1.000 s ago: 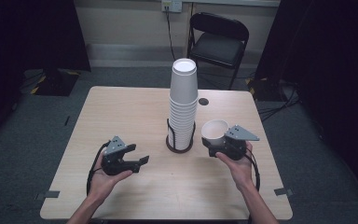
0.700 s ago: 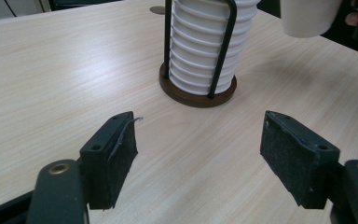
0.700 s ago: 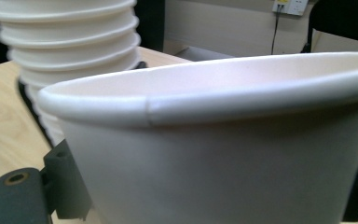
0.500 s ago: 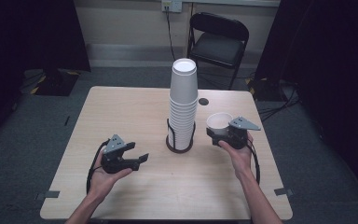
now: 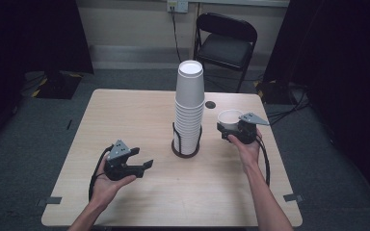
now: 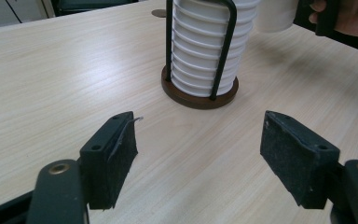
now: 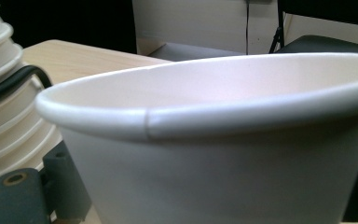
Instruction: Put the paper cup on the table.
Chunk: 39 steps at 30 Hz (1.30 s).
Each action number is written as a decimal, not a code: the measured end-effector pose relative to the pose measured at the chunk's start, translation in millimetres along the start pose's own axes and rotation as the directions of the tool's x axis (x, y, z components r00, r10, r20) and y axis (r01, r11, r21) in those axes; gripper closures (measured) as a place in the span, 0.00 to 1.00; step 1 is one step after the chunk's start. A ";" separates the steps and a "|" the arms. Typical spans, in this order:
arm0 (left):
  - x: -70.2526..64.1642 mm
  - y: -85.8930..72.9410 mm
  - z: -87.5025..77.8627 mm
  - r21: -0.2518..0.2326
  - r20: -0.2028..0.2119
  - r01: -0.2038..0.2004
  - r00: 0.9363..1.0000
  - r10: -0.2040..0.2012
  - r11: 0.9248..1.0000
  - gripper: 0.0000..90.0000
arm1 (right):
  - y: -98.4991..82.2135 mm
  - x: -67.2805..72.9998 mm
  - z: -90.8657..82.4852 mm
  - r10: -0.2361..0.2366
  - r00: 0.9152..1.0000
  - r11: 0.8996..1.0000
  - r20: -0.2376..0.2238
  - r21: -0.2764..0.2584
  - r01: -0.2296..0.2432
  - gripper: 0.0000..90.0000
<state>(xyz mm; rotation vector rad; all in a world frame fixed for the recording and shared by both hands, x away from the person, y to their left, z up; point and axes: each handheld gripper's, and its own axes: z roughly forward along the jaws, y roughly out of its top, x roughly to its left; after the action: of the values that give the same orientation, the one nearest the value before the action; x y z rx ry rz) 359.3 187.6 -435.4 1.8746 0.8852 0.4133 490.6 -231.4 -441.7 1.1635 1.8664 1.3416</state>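
At the near left of the desk point(image 5: 125, 110), the left gripper point(image 5: 142, 166) hovers low with its fingers point(image 6: 109, 161) released wide and nothing between them, pointed at the stack point(image 5: 189, 113) in its wire holder point(image 6: 200, 91) at the middle of the desk. To the right of the stack, the right gripper point(image 5: 229, 127) has its fingers clenched around a single cup point(image 5: 230, 118), held upright just above the desk with its mouth up.

The step in hand looks like setting this cup down right of the stack. To do it well, keep the cup level, lower it straight until its base is flat on the desk, and only then ease the fingers apart; a soft paper wall dents easily, so squeeze no harder than needed. Keep it clear of the holder.

Compared with a second ago, the cup has gone from tilted to upright, and the right gripper has moved a little farther from the person. The left gripper has hardly shifted.
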 end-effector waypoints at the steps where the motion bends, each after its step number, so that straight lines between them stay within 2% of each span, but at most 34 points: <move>1: 0.0 0.1 0.1 0.000 -0.001 0.000 1.000 0.000 1.000 0.30 | -0.7 -1.3 1.4 0.011 1.000 1.000 0.000 -0.004 -0.011 0.12; 9: 1.8 -1.4 -0.1 0.007 -0.003 -0.003 1.000 0.003 1.000 0.30 | -16.2 -12.1 15.4 0.053 0.999 0.998 0.013 0.024 -0.053 0.12; 13: 2.5 -1.8 -0.4 0.005 -0.002 -0.001 1.000 0.001 1.000 0.30 | -22.4 -12.6 18.1 0.046 0.999 0.998 0.014 0.043 -0.046 0.12; 15: 2.2 -1.8 -0.5 0.005 -0.001 -0.002 1.000 0.002 1.000 0.30 | -27.3 -12.8 17.9 0.047 0.999 0.997 0.013 0.055 -0.047 0.12; 17: 2.2 -1.6 -0.3 0.006 -0.001 -0.006 1.000 0.006 1.000 0.30 | -29.3 -12.2 16.3 0.058 0.998 0.998 0.018 0.040 -0.058 0.12; 19: 1.7 -1.3 -0.3 0.009 -0.001 -0.008 1.000 0.008 1.000 0.30 | -30.5 -11.5 14.5 0.046 0.999 0.998 0.018 0.039 -0.047 0.12; 24: 1.2 -0.6 -0.4 0.005 -0.002 -0.001 1.000 0.001 1.000 0.30 | -33.9 -13.0 7.4 0.041 0.999 0.997 0.015 0.070 -0.042 0.13; 28: 1.6 -0.4 0.9 0.008 0.001 -0.006 1.000 0.006 1.000 0.30 | -34.7 -14.3 5.5 0.044 0.999 0.991 0.022 0.125 -0.047 0.14; 32: 1.0 -0.1 0.9 0.005 0.003 0.000 1.000 0.000 1.000 0.30 | -37.9 -15.2 7.5 0.044 0.999 0.981 0.032 0.186 -0.050 0.15; 34: 1.8 -0.2 0.8 0.005 0.000 -0.004 1.000 0.004 1.000 0.30 | -39.4 -15.1 7.5 0.058 0.998 0.977 0.025 0.203 -0.062 0.15; 39: 0.9 -0.2 0.6 0.005 0.004 -0.002 1.000 0.002 1.000 0.30 | -40.1 -12.4 7.1 0.046 0.999 0.969 0.015 0.241 -0.048 0.15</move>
<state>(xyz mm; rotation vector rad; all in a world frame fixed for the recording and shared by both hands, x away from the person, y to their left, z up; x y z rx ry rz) 360.2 188.0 -436.0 1.8802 0.8821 0.4091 489.3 -244.1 -482.3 1.3398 2.0501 1.1537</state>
